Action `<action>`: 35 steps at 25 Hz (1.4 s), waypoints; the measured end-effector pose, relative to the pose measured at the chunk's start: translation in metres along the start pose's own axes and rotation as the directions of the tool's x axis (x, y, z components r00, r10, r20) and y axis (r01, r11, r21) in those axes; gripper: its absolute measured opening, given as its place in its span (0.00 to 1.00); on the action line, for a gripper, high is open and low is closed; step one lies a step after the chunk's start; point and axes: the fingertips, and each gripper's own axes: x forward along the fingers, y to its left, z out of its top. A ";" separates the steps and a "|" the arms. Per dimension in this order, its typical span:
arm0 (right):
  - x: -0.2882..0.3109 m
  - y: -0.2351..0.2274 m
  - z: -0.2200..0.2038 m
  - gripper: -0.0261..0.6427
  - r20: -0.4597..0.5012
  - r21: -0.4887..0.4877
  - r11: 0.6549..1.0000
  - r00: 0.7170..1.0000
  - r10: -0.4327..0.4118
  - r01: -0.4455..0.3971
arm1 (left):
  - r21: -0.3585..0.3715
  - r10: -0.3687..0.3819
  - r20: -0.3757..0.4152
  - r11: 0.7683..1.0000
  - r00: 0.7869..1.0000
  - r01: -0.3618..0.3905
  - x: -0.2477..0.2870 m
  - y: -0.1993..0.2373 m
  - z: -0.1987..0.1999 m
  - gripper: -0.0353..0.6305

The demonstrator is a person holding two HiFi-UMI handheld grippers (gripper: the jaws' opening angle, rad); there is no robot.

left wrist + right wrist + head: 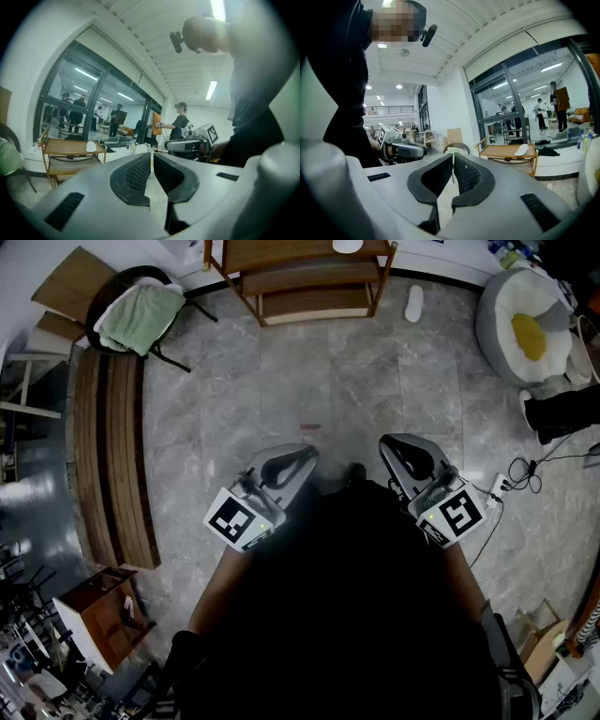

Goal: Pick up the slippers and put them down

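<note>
Grippers are both held low and tucked in close to the person's body, side by side with a gap between them, pointing out across the floor (375,381) and pretty much level, tipped just a touch down. Left gripper (302,457) is on the left, right gripper (394,442) on the right, marker cubes back toward the body. In the left gripper view its fingers (136,173) are pressed together at the tips with nothing between them. Same deal in the right gripper view: fingers (468,176) closed up on nothing. Neither one touches anything. As for the task stuff, one white slipper (413,304) lies on the grey floor well ahead of the grippers, just beside the right leg of the wooden shelf (309,298). A second slipper (347,246), also white, lies on the shelf's top board, and it shows up in both gripper views too.
</note>
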 end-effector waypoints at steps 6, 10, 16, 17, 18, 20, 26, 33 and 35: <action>-0.003 -0.017 0.002 0.08 0.018 0.018 1.000 1.000 0.006 -0.006 | 0.037 0.032 0.001 0.999 1.000 -0.032 0.019 0.005 0.003 0.07; -0.013 -0.024 -0.001 0.08 0.016 0.004 1.000 1.000 -0.007 0.007 | 0.028 0.010 -0.008 1.000 1.000 -0.010 0.039 -0.003 0.000 0.07; -0.032 -0.036 0.000 0.08 0.030 0.016 0.999 0.999 0.033 -0.034 | 0.068 -0.028 -0.026 0.997 0.999 0.030 0.079 -0.018 0.010 0.07; -0.035 -0.038 0.001 0.08 0.037 0.024 0.998 0.998 0.051 -0.052 | 0.074 -0.035 -0.022 0.997 0.999 0.036 0.084 -0.021 0.014 0.07; -0.037 -0.039 0.003 0.08 0.044 0.027 0.997 0.997 0.067 -0.068 | 0.081 -0.039 -0.018 0.996 0.999 0.041 0.088 -0.024 0.018 0.07; -0.038 -0.042 0.006 0.08 0.045 0.009 0.996 0.995 0.086 -0.086 | 0.093 -0.042 -0.019 0.995 0.999 0.043 0.092 -0.027 0.022 0.07; -0.029 -0.049 0.013 0.08 0.049 -0.009 0.993 0.992 0.120 -0.120 | 0.094 -0.021 -0.035 0.995 0.999 0.024 0.095 -0.025 0.022 0.07; -0.012 -0.059 0.018 0.08 0.067 0.006 0.994 0.992 0.106 -0.107 | 0.079 -0.031 -0.069 0.996 0.997 0.036 0.090 -0.007 0.027 0.07; -0.004 -0.065 0.016 0.08 0.059 0.012 0.996 0.994 0.091 -0.091 | 0.068 -0.045 -0.068 0.996 0.997 0.050 0.091 0.004 0.029 0.07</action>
